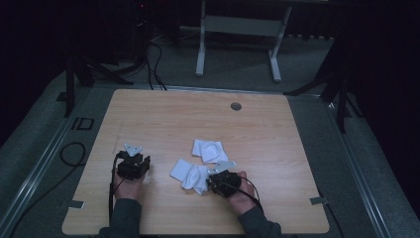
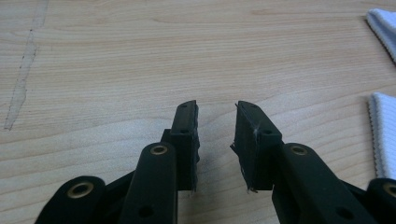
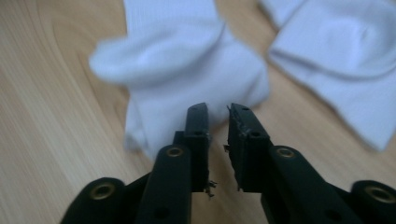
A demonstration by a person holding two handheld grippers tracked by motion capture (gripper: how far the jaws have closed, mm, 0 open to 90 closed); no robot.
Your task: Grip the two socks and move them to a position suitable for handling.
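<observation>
We find the right hand-held gripper (image 3: 217,114) slightly parted, empty, at the near sock (image 3: 187,65); a shallow bite risks slippage.

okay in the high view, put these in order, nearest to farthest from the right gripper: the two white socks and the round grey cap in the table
1. Near sock, touching the right gripper on its left.
2. Far sock, just beyond, farther up the table.
3. Round grey cap, near the far edge.

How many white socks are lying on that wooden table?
2. One crumpled white ribbed sock lies just off the right gripper; the other white ribbed sock lies beyond it, nearer the table's middle. Neither is held.
</observation>
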